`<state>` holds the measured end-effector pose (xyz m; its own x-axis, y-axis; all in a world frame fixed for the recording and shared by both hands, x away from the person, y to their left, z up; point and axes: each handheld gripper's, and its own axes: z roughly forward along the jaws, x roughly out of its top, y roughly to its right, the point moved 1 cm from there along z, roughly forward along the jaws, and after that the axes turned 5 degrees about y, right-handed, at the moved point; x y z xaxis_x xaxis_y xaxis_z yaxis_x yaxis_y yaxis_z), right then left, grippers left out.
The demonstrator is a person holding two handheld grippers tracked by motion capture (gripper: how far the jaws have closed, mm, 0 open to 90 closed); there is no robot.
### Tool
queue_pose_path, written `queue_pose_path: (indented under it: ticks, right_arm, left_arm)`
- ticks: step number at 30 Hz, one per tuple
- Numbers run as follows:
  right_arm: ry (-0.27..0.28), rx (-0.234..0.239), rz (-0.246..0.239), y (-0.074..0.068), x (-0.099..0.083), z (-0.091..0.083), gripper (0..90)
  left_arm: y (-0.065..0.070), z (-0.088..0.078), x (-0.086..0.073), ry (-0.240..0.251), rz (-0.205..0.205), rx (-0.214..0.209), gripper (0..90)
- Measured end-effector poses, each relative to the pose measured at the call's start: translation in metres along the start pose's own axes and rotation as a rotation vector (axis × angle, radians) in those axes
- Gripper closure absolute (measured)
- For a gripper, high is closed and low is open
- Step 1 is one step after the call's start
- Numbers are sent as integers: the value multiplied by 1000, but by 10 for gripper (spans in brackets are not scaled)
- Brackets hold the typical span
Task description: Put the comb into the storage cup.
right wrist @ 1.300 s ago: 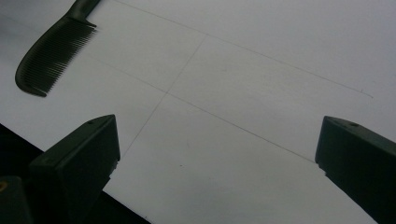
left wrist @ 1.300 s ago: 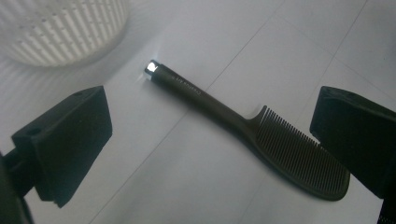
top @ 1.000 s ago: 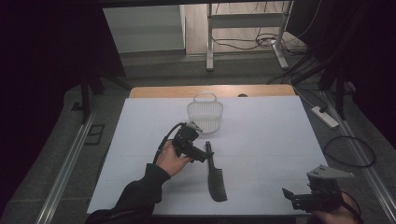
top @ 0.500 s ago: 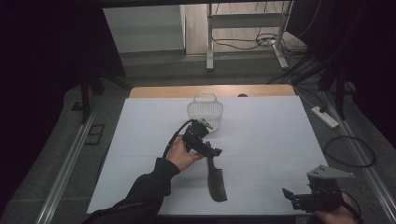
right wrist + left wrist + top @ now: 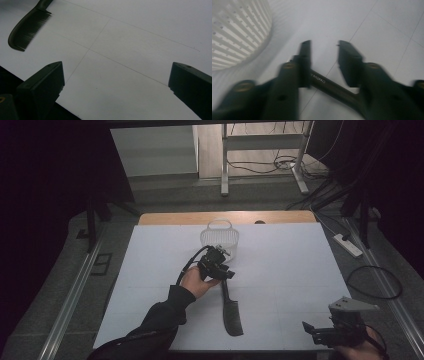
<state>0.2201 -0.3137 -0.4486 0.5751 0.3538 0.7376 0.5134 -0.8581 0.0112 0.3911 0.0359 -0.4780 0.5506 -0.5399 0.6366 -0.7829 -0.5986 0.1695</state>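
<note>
Comb: black, lying flat on the near middle of the table, toothed end toward the person, handle pointing away toward the basket. Seen again in the right gripper view, top left, teeth facing right.

Table: white sheet marked with thin lines, a bare wooden strip along the far edge.

Basket: white, slotted, round, with a hoop handle; standing upright at the far middle, just beyond the comb's handle and apart from it. At the upper left in the left gripper view.

Left gripper: held in the left hand, cable looping behind, lowered over the far end of the comb's handle. In its own view, blurred; jaws partly apart, having just been closing, the lettered handle running slantwise between them. Handle tip hidden behind one jaw, a gap of white table visible between the two pads. No clamp on both sides to be made out; touching on the hidden side impossible to tell.

Right gripper: at the near right corner, held in the right hand, grey plate on top, well apart from the comb. In its own view, jaws spread wide, nothing but bare table between them.
</note>
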Motion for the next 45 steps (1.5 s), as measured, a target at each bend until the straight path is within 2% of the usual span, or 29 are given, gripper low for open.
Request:
queue_pose_path:
  ticks: [2,3,4,5,12,19,20,25,30,34,37,41,45]
  right_arm:
    - [0,0,0,0,0,0,8]
    - [-1,-1,0,0,0,0,9]
    - [-1,-1,1,0,0,0,10]
    - [-1,-1,1,0,0,0,10]
    - [-2,-1,2,0,0,0,11]
    - [-4,-1,4,0,0,0,11]
    - [-4,-1,3,0,0,0,12]
    - [-5,-1,3,0,0,0,12]
    - [-6,-1,4,0,0,0,12]
    - [-7,-2,2,0,0,0,13]
    - [-7,-2,2,0,0,0,13]
    - [-9,-2,4,1,0,1,14]
    - [-8,-4,5,1,0,0,14]
  left_arm:
    - [-2,1,0,-5,6,-13,774]
    - [-3,1,1,-12,4,-18,774]
    - [-4,2,3,-28,11,-9,879]
    - [-4,2,3,-28,11,-9,885]
    - [-6,8,6,-44,18,5,886]
    - [-13,18,0,-63,20,10,886]
    - [-13,20,-1,-55,7,7,886]
    - [-15,27,-4,-76,19,11,886]
    - [-17,30,-5,-83,24,19,886]
    - [-20,33,-6,-80,10,20,886]
    - [-22,36,-8,-98,14,24,886]
    - [-24,36,-12,-119,24,41,886]
    - [-26,29,-19,-128,23,56,886]
